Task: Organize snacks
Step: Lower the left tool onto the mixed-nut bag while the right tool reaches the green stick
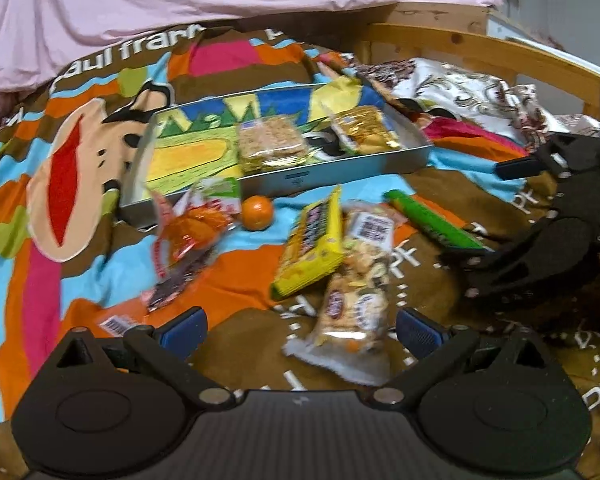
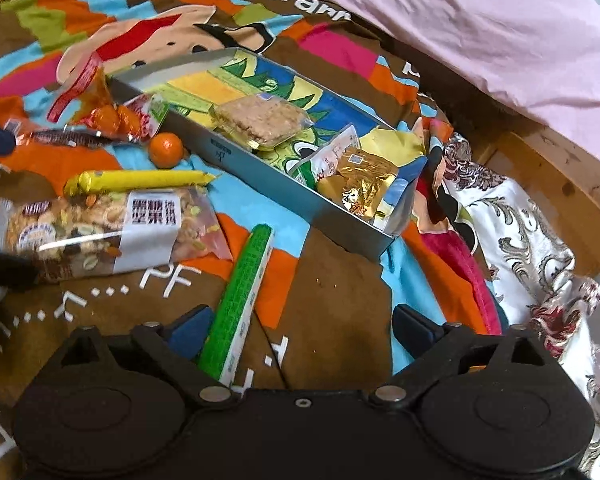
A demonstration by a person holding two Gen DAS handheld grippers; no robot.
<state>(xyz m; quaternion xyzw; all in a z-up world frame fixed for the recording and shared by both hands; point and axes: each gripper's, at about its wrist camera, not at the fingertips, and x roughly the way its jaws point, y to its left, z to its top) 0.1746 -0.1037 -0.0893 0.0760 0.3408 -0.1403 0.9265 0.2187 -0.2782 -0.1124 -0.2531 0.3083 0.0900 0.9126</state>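
Ahead and left of my left gripper (image 1: 300,330) lies an orange snack bag (image 1: 188,236); its jaws stand wide and hold nothing, the nut mix bag (image 1: 356,280) lying between them on the bedspread (image 1: 236,276). My right gripper (image 2: 302,328) also stands wide, nothing clamped, the green stick pack (image 2: 240,300) lying just beside its left finger (image 2: 190,330). Beyond both sits the tin tray (image 2: 284,196) with a cracker pack (image 2: 260,120) and a gold packet (image 2: 366,184).

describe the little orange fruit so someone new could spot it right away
Find the metal tray on the cartoon blanket. Just outside its long near wall sits the orange fruit. It is the only round, unwrapped thing; every neighbour is a packet.
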